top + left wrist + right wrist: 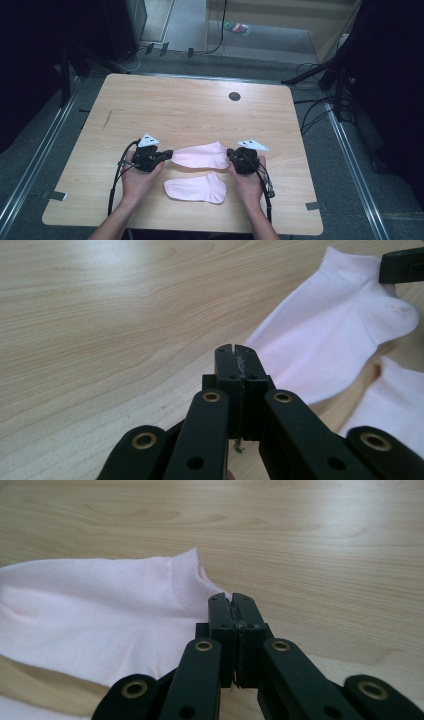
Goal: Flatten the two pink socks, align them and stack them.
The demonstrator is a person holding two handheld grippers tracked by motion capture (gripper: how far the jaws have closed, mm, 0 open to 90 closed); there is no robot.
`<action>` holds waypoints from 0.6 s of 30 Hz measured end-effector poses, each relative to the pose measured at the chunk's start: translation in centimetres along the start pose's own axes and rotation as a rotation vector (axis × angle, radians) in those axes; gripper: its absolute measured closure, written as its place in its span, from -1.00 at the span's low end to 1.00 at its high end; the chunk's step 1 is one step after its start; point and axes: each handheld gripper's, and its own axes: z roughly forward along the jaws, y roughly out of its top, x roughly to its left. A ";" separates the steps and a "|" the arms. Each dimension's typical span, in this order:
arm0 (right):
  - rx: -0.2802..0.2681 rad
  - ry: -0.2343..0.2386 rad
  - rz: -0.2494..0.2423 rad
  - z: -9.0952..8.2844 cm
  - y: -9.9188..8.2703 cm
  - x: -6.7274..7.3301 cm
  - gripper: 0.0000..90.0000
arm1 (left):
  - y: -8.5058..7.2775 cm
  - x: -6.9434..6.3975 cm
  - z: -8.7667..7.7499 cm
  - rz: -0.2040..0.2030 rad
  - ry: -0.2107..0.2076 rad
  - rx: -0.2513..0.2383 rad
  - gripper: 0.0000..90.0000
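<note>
The left gripper [167, 153] is pinched tight on the toe end of the far sock [202, 155]; in the left gripper view its jaws meet with only a sliver of cloth at the seam, and the sock [330, 330] runs off to the right from there. That sock lies stretched between the two hands, its long axis running straight from one gripper to the other, across the table [200, 105]. The near sock [196, 189] lies flat just on the person's side of it, roughly parallel, touched by neither gripper. The right gripper [231, 154] is likewise clamped shut, on the cuff end [192, 580] of the far sock. Any lift, I'd judge, depends on both hands keeping that line taut.
</note>
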 end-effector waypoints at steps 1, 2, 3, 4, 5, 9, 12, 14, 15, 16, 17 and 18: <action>-0.009 0.005 -0.005 -0.7 0.1 0.0 0.99 | -0.1 0.0 -0.3 0.003 -0.004 -0.004 1.00; -0.009 0.008 -0.003 -1.2 0.1 0.0 1.00 | -0.2 0.0 -0.8 0.003 -0.015 -0.010 1.00; -0.016 0.007 -0.008 -1.8 0.1 -0.1 1.00 | -0.3 0.0 -1.3 0.013 -0.020 -0.008 1.00; -0.027 0.006 -0.003 -3.1 -0.1 -0.2 1.00 | -0.7 -0.2 -2.4 0.031 -0.025 -0.016 1.00; -0.027 0.006 -0.003 -3.1 -0.1 -0.2 1.00 | -0.7 -0.2 -2.4 0.031 -0.025 -0.016 1.00; -0.033 0.063 0.021 -5.4 -1.5 0.1 1.00 | -1.7 -1.4 -4.5 0.061 -0.089 -0.043 1.00; -0.028 0.103 0.014 -6.5 -2.5 0.9 1.00 | -2.5 -2.5 -5.3 0.071 -0.118 -0.037 1.00; -0.007 0.121 0.001 -7.1 -3.2 1.4 1.00 | -3.4 -2.8 -6.0 0.052 -0.128 -0.039 1.00; -0.007 0.121 0.001 -7.1 -3.2 1.4 1.00 | -3.4 -2.8 -6.0 0.052 -0.128 -0.039 1.00; -0.001 0.128 0.001 -7.3 -3.4 1.5 1.00 | -3.6 -2.8 -6.2 0.043 -0.134 -0.037 1.00; 0.002 0.134 0.000 -7.4 -3.6 1.5 1.00 | -3.8 -2.8 -6.3 0.049 -0.132 -0.033 1.00; 0.011 0.138 0.002 -7.6 -3.9 1.7 1.00 | -4.0 -2.8 -6.4 0.042 -0.138 -0.033 1.00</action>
